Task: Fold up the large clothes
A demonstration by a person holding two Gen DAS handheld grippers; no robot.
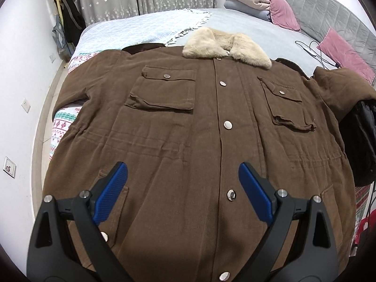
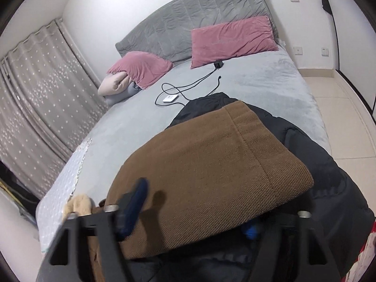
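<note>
A brown coat with a cream fur collar lies buttoned and face up across the bed. My left gripper hovers over its lower front, open, with nothing between the blue pads. In the right wrist view one brown sleeve rests on a black jacket and lies between the fingers of my right gripper. The left finger is blurred and stands over the sleeve's top face. The other finger is mostly hidden under the sleeve's edge. The jaws stand apart, and the sleeve looks flat and unpinched.
The bed has a grey sheet, a grey headboard, pink pillows and a folded duvet. A black cable with a small white device lies beyond the sleeve. A patterned blanket shows under the coat's left side. Curtains and a wall stand to the left.
</note>
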